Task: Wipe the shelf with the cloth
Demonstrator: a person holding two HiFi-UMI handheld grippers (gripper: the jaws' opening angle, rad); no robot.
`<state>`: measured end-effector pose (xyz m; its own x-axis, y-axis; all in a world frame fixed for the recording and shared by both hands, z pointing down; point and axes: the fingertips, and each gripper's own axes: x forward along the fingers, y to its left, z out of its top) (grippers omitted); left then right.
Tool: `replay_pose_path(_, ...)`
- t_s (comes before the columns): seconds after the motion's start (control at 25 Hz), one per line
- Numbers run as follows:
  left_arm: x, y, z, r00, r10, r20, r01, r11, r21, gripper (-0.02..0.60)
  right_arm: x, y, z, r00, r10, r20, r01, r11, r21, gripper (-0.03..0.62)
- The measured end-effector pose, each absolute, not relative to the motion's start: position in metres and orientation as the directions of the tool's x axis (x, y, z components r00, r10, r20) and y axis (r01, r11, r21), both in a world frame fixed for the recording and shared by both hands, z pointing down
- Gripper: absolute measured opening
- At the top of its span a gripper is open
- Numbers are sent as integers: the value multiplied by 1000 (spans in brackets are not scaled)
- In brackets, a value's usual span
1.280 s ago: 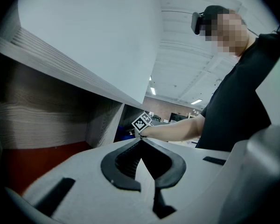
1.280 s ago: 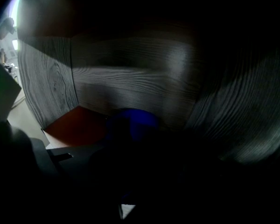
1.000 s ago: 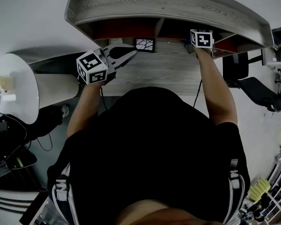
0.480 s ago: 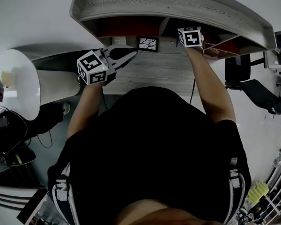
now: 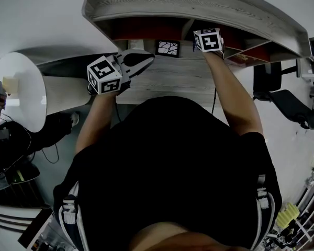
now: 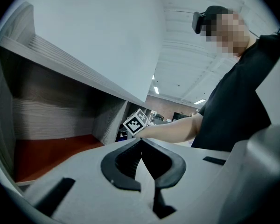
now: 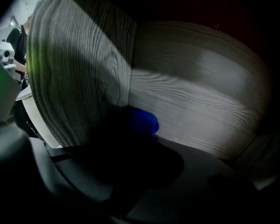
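The grey wood shelf (image 5: 199,7) with a red inner back spans the top of the head view. My right gripper reaches into a middle compartment; only its marker cube (image 5: 208,40) shows there. In the right gripper view a blue cloth (image 7: 144,120) is pinched at the jaw tips of the right gripper (image 7: 130,136) and presses against a grey wood panel (image 7: 191,101) in deep shadow. My left gripper (image 5: 148,59) hovers over the lower board left of centre, jaws shut and empty, as the left gripper (image 6: 141,144) view confirms.
A small framed picture (image 5: 167,48) with a crack pattern stands at the shelf's back between the grippers. A white round table (image 5: 18,95) is at the left. A black chair (image 5: 285,95) stands at the right. A grey divider (image 6: 109,120) bounds the red compartment.
My right gripper has slid leftward along the shelf with the cloth, toward the divider. The left gripper has stayed almost still.
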<state>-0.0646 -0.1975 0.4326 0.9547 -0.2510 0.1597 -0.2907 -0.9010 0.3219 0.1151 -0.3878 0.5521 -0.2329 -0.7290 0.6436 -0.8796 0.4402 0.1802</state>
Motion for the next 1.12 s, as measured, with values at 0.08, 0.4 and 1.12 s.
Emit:
replay_pose_path(0.08, -66, -197, 434, 954, -253, 160, -293, -900, 323, 15, 114, -387, 552, -235, -727, 645, -879, 442, 179, 61)
replay_pose_path(0.4, -69, -197, 434, 953, -256, 164, -297, -899, 321, 15, 116, -388, 553, -225, -733, 642, -883, 431, 183, 61)
replay_pose_path(1.12, -74, -189, 436, 951, -252, 176, -298, -897, 326, 15, 117, -389, 554, -221, -733, 643, -889, 422, 175, 61)
